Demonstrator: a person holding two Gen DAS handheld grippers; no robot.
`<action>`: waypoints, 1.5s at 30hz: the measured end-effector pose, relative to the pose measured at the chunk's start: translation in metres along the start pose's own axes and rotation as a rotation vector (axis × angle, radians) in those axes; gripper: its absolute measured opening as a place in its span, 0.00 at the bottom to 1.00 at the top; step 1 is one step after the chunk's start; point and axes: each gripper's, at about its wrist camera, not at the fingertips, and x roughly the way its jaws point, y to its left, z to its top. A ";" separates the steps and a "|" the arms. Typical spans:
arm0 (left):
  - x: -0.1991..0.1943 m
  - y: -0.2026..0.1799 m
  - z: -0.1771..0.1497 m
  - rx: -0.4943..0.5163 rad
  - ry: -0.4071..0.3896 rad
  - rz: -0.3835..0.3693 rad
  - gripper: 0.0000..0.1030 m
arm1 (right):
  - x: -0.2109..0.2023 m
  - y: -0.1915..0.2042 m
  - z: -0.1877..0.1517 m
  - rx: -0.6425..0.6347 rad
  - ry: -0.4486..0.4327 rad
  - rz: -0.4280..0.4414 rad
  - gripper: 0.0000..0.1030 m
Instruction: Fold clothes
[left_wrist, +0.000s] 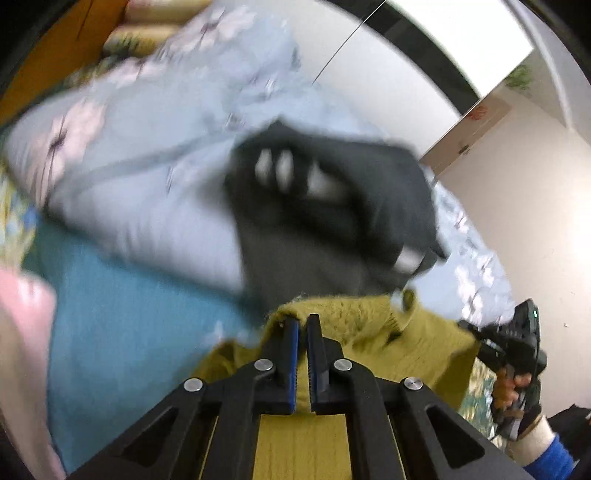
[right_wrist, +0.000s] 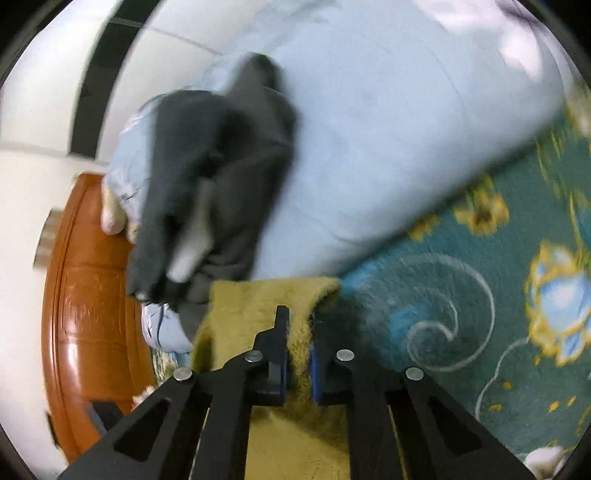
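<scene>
Sweater (left_wrist: 354, 317), olive-yellow and fuzzy, is up off the bed and held between both tongs. Left tongs (left_wrist: 302, 354): blue pads nearly together with the knit running between them, so clamped on the sweater's edge. Right tongs (right_wrist: 297, 354): likewise pinched on a thick band of the same fabric, which bulges out past the fingers. In the left view the right tongs show at the far right, gripped by a hand (left_wrist: 511, 387) with a blue cuff, and the cloth spans from one tool to the other. Both frames are motion-blurred, so the garment is probably being carried or swung. Progress: no crease or finished fold can be made out; only the stretch near the tongs is visible, and the rest hangs below both cameras. This would fit a sweater being spread before folding, or one already doubled and being lifted over for a further fold; the pictures do not settle which. Dark grey garment (right_wrist: 207, 184) with pale patches lies crumpled on the pale blue duvet (right_wrist: 388, 129), clearly not folded, so that piece remains. Bedsheet (right_wrist: 461, 295), teal with a yellow flower print, lies bare beside the duvet. Wooden headboard (right_wrist: 85, 295) at the bed's end. Containers: none in view, no basket, box or drawer; clothes sit loose on the bedding.
</scene>
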 end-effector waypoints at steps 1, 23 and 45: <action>-0.002 -0.004 0.011 0.013 -0.020 0.003 0.04 | -0.010 0.006 0.004 -0.013 -0.043 0.007 0.08; -0.043 0.073 -0.117 -0.156 0.228 0.112 0.48 | -0.097 -0.070 -0.154 -0.042 0.030 -0.200 0.27; -0.083 0.077 -0.287 -0.294 0.435 0.064 0.32 | -0.107 -0.110 -0.306 0.084 0.075 -0.135 0.08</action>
